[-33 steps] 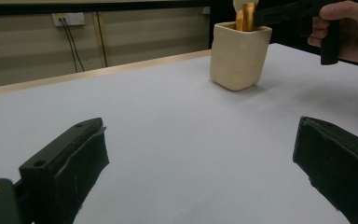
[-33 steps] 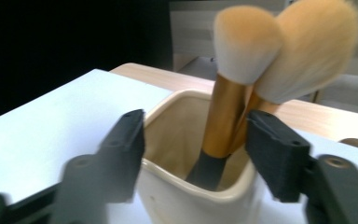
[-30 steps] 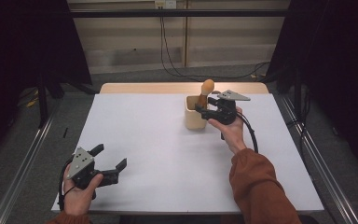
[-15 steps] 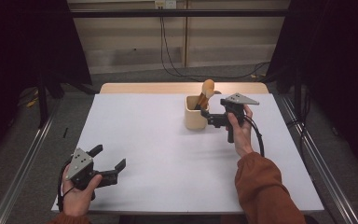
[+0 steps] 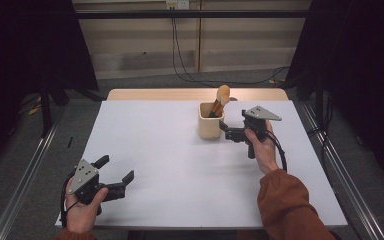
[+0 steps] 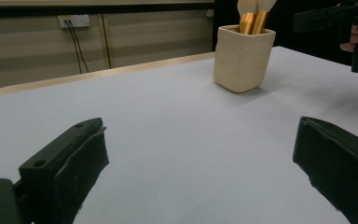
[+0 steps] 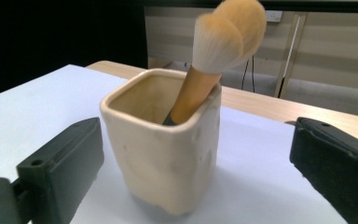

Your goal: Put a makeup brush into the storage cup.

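A cream cup stands on the white table toward the back, right of centre. Two makeup brushes with orange handles lean inside it, bristles up. My right gripper is held level just right of the cup, pointing at it. Its jaws have just been opening and now stand wide; the cup sits just ahead of them, untouched. My left gripper rests open near the front left corner, nothing between its jaws.
The white table top has a bare wooden strip along its far edge. Metal rails run beside the table on both sides. Cables hang down the back wall.
My right gripper has drawn back to the right, away from the cup's rim, and its jaws have spread. The left gripper has not moved.
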Demonstrator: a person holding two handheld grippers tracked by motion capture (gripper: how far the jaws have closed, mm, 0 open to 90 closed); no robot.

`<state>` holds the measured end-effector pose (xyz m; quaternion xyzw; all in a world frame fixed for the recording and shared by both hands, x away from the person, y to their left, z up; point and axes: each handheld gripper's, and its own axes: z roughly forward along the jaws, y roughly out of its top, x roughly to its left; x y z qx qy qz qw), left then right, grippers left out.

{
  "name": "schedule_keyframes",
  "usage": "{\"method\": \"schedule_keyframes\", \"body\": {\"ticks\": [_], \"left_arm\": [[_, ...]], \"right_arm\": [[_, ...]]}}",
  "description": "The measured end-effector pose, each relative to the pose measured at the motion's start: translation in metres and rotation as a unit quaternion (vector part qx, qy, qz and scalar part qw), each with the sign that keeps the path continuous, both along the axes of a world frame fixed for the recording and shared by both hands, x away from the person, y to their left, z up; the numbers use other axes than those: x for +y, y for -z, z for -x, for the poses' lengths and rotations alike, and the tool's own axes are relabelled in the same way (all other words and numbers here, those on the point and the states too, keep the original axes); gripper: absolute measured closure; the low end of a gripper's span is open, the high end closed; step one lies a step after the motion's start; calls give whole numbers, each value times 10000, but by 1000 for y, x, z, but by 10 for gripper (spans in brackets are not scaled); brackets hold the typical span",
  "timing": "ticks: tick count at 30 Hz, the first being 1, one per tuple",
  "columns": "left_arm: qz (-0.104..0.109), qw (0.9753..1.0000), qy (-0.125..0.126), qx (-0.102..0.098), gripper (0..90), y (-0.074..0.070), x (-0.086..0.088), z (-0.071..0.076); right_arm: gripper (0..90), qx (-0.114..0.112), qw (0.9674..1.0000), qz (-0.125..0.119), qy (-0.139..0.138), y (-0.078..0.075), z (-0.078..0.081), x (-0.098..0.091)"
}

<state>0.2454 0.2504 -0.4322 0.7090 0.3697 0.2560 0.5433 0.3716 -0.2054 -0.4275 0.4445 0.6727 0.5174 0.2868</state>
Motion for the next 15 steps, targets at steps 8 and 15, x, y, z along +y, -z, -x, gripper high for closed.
{"method": "schedule_keyframes", "body": {"ticks": [8, 15], "left_arm": [[-21, 10000, 5, -6, 25, 0, 0, -1], [-12, 10000, 3, -4, 25, 0, 0, -1]], "right_arm": [[28, -9, 10000, 24, -42, 1, 14, -9], [18, -200, 9998, 70, 39, 0, 26, -16]]}}
